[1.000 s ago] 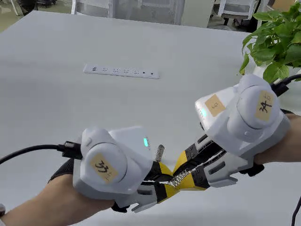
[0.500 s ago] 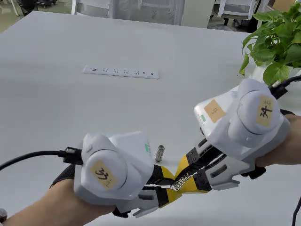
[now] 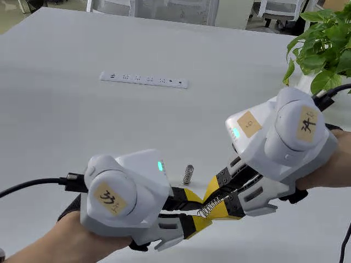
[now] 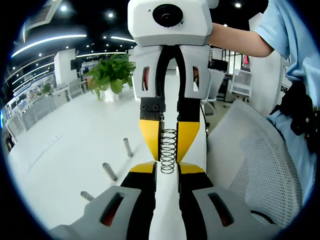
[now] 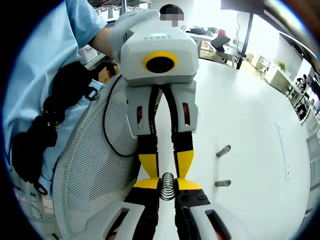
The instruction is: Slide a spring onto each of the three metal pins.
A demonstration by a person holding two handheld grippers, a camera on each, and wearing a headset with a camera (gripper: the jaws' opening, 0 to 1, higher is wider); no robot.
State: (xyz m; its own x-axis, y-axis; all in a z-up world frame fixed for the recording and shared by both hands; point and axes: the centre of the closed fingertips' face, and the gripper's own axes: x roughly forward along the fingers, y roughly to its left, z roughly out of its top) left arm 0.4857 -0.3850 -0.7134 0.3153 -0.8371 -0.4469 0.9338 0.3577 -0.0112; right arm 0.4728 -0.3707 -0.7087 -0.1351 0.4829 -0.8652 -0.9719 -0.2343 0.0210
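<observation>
A small steel spring hangs above the white table, between the two grippers, which meet tip to tip. My right gripper is shut on its middle, as the left gripper view shows at the spring. My left gripper closes on the spring's near end. A pin with a spring on it stands upright just behind the tips. On the table stand a bare pin and two pins wearing springs.
A white power strip lies further back on the table. A potted plant stands at the right edge. A black cable trails from the left gripper. A mesh chair back sits close to the person.
Both grippers stay joined on the spring. They have drifted slightly, and the head camera has shifted a little.
</observation>
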